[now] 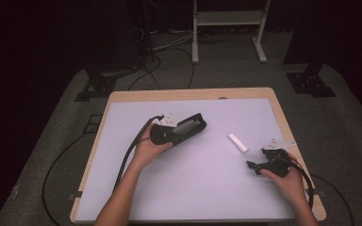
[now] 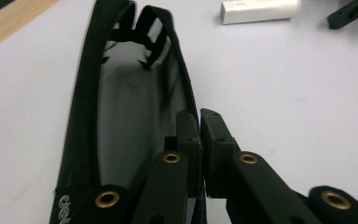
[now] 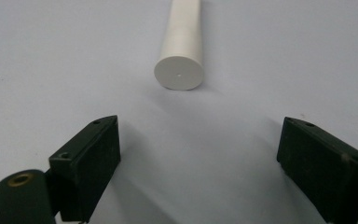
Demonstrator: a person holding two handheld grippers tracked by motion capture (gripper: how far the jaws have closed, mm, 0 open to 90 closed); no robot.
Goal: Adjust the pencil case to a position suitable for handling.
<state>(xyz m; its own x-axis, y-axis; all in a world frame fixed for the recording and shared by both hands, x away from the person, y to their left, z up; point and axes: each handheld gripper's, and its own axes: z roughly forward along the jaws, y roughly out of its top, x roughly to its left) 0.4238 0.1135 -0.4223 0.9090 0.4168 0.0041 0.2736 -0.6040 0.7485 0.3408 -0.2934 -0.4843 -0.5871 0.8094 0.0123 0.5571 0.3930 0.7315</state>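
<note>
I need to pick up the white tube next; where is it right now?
In the high view the white tube lies on the white mat's right half, between the black zip pouch and the right hand-held gripper, untouched.

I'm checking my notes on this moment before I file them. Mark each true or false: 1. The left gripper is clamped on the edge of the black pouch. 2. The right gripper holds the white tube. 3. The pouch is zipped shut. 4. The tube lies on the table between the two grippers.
1. True: the left gripper is shut on the zip edge of the black pouch.
2. False: the right gripper stands open, short of the white tube.
3. False: the pouch gapes open.
4. True: the tube lies flat on the table.
</note>
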